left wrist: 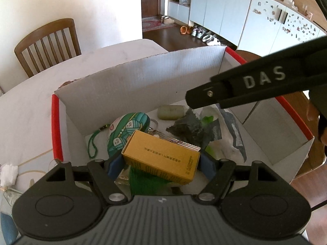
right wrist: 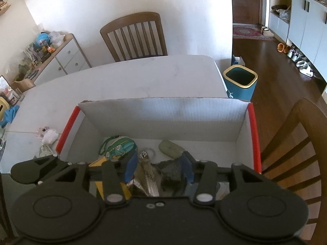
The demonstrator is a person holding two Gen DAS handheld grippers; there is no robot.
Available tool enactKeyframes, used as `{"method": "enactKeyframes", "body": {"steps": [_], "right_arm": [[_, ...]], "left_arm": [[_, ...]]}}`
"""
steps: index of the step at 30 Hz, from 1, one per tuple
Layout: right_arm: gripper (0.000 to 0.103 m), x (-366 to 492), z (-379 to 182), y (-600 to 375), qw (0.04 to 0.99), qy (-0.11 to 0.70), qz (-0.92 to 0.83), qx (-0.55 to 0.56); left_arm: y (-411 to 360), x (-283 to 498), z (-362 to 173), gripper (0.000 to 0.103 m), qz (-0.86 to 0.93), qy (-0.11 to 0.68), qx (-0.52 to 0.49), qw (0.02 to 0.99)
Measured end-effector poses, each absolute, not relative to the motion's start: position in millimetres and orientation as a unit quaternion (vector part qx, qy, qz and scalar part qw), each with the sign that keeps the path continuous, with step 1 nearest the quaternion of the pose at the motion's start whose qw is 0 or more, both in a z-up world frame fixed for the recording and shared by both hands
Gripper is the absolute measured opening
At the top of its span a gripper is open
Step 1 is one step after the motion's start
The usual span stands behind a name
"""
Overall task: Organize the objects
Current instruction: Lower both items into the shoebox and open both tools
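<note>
Yellow carton pinched over the open box

Left gripper [left wrist: 161,164] clamped on yellow carton [left wrist: 163,157] above white box [left wrist: 143,77] (red-edged); right gripper [right wrist: 158,166] spread, gripping nothing, over the clutter.

There's the white cardboard box [left wrist: 143,77] with red-trimmed side edges, open at the top, sitting on the pale table. Inside, a yellow carton [left wrist: 161,157] with printed text along its side lies tilted, resting on a green mesh thing [left wrist: 147,181]. Just behind it on the left sits a teal patterned pouch [left wrist: 124,130] with a green cord [left wrist: 92,145] trailing off toward the near-left corner. A pale green soap-like bar [left wrist: 170,111] lies flat near the far wall. To the right, a dark crumpled wrapper [left wrist: 188,127] sits against clear plastic packaging [left wrist: 229,140]. Between pouch and wrapper runs something silvery [right wrist: 150,175], maybe metal skewers.
</note>
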State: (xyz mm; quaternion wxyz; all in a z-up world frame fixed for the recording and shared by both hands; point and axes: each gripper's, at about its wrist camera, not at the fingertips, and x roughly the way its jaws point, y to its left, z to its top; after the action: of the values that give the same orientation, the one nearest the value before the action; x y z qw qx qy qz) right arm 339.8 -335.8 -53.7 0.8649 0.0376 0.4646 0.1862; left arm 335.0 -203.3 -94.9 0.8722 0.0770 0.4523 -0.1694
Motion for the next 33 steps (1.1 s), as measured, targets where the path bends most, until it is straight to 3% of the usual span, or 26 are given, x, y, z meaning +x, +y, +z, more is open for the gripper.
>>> {"method": "enactKeyframes", "body": {"steps": [13, 33], "right_arm": [[0.063, 308.2, -34.3, -345.3, 0.879, 0.44, 0.177, 0.054], [0.076, 255.3, 2.8, -326.8, 0.892, 0.406, 0.185, 0.073]], "left_arm": [[-192.4, 320.2, -74.6, 0.08, -0.175, 0.432, 0.049, 0.884], [-136.4, 276.1, -21.8, 0.081, -0.199, 0.378, 0.02, 0.904]]}}
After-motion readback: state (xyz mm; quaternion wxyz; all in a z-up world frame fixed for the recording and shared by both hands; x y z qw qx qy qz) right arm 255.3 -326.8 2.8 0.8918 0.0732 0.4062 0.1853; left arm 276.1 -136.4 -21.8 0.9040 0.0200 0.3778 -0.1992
